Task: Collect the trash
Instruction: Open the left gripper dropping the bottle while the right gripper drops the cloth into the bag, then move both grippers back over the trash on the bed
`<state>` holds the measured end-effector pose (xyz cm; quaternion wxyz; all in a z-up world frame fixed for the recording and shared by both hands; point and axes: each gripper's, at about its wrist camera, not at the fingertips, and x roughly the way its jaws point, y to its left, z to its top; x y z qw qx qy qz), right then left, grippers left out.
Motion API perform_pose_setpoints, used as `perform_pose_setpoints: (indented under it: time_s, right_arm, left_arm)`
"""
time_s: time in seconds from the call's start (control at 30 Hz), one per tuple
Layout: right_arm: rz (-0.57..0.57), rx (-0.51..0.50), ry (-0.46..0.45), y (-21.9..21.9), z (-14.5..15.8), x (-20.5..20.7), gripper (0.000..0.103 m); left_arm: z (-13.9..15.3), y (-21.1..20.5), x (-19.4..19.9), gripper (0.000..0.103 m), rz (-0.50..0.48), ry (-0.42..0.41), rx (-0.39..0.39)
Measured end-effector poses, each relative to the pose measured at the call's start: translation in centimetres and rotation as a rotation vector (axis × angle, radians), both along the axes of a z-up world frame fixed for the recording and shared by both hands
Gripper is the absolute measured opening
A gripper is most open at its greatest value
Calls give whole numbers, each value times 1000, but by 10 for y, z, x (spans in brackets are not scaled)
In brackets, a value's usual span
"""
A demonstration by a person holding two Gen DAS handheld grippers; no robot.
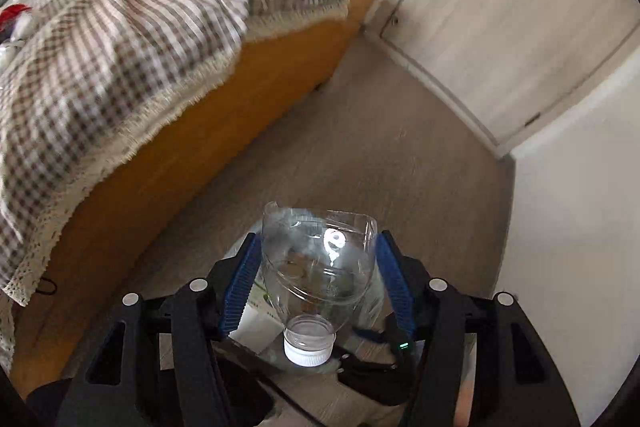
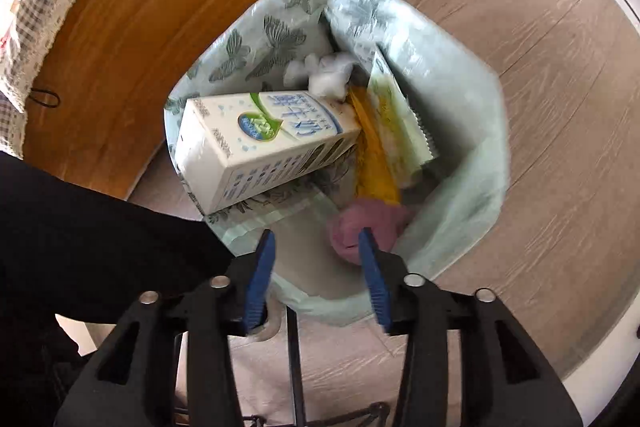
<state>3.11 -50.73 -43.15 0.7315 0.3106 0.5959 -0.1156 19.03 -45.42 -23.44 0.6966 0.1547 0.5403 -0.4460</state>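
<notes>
My left gripper (image 1: 318, 239) is shut on a clear plastic bottle (image 1: 316, 279); its white cap (image 1: 309, 345) points back toward the camera and both blue pads press its sides. Through and beside the bottle a white carton (image 1: 256, 319) shows below. My right gripper (image 2: 316, 237) stands open over a bin lined with a pale green butterfly-print bag (image 2: 452, 107). In the bag lie a white milk carton (image 2: 260, 143), white tissue (image 2: 328, 75), yellow wrappers (image 2: 384, 131) and a crumpled mauve wad (image 2: 352, 223) just beyond the right fingertip. Nothing sits between the right pads.
A wooden bed side (image 1: 180, 155) under a checked blanket (image 1: 120, 39) runs along the left, close to the bin. A black sleeve (image 2: 80, 227) reaches in from the left. Grey wood-look floor (image 2: 540, 147) lies to the right. A pale door (image 1: 500, 19) and white wall stand beyond.
</notes>
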Motion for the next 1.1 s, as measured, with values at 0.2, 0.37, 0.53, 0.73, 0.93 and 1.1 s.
perform_pose_setpoints:
  time_s: [0.2, 0.37, 0.53, 0.73, 0.93, 1.1]
  right_arm:
    - [-153, -115, -84, -57, 43, -43, 50]
    - [-264, -160, -124, -82, 69, -77, 52]
    - [-320, -134, -108, -87, 60, -93, 52]
    - [-288, -109, -110, -85, 63, -87, 52]
    - [-214, -112, -112, -67, 65, -68, 52]
    - [-169, -112, -116, -51, 68, -53, 52]
  left_arm:
    - [-72, -30, -17, 57, -59, 101, 184]
    - [-114, -40, -25, 57, -68, 181, 293]
    - [-144, -59, -44, 63, -139, 189, 385]
    - [-158, -54, -40, 71, -125, 172, 472]
    - [-97, -39, -14, 71, -38, 90, 325]
    - [-50, -11, 13, 71, 30, 61, 227]
